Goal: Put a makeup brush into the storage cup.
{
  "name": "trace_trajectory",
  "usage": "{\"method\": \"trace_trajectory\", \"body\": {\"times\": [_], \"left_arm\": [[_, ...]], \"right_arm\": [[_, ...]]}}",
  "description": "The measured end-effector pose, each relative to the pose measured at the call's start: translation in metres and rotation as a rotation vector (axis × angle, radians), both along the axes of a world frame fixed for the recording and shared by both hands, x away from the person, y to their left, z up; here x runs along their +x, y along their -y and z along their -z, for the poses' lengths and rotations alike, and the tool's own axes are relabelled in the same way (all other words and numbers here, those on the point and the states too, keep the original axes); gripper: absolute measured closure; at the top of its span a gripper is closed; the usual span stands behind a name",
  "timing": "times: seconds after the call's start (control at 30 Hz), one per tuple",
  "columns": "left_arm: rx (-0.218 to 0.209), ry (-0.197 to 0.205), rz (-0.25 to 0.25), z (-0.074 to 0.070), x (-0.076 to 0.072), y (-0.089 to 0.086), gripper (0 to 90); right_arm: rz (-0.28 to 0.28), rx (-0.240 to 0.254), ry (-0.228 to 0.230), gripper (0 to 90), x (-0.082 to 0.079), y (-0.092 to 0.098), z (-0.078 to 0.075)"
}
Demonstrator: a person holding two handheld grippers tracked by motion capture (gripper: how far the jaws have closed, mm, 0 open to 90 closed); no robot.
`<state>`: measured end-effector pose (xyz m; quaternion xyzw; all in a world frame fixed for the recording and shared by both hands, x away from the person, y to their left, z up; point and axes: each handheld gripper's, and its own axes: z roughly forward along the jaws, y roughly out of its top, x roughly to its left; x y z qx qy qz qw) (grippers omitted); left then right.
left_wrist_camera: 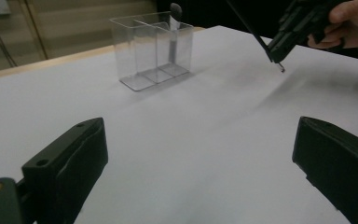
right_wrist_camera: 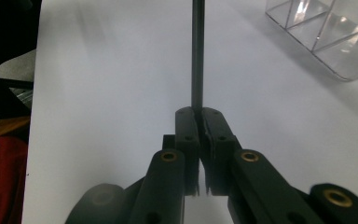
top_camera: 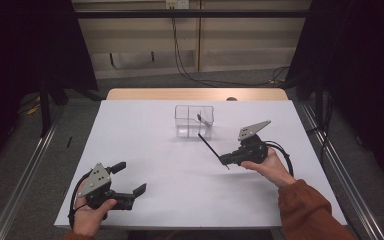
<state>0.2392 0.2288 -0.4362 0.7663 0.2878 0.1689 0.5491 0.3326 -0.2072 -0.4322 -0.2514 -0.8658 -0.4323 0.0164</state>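
We hold thin black stick [top_camera: 211,146] clenched in right gripper [top_camera: 223,160], above table [top_camera: 145,130], short of clear box [top_camera: 194,120] — one item already inside. Left gripper [top_camera: 129,181] spread, empty — drop likely left.

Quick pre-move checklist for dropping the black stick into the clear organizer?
1. Grip: right gripper shut on thin black stick: ok.
2. Stick off the table, tilted toward the clear organizer: ok.
3. Organizer upright: ok.
4. A free compartment: one already holds a dark-tipped item; others look empty: ok.
5. Left gripper open, away from the path: ok.
6. Stick's far tip: cannot tell.
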Motion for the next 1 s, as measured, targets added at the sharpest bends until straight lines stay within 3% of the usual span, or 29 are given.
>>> {"method": "trace_trajectory", "body": {"times": [0.27, 0.43, 0.6, 0.83, 0.93, 1.0], "left_arm": [[0.007, 0.003, 0.026, -0.002, 0.002, 0.009, 3.4], [-0.005, -0.013, 0.005, -0.007, 0.009, 0.018, 2.7], [0.043, -0.03, 0.048, -0.011, 0.013, 0.028, 2.4], [0.068, -0.004, 0.101, -0.02, 0.016, 0.037, 2.7], [0.084, -0.04, 0.131, -0.024, 0.02, 0.042, 3.4], [0.095, -0.036, 0.14, -0.026, 0.023, 0.047, 4.1]], "right_arm": [[-0.073, 0.0, -0.003, 86.5, -0.003, -0.017, -0.004], [-0.145, -0.033, -0.003, 86.5, -0.005, -0.031, -0.008], [-0.222, -0.072, 0.006, 86.5, -0.008, -0.045, -0.015], [-0.283, -0.13, 0.008, 86.5, -0.008, -0.061, -0.023], [-0.308, -0.157, 0.004, 86.5, -0.008, -0.067, -0.023], [-0.324, -0.177, -0.002, 86.5, -0.007, -0.07, -0.024]]}}
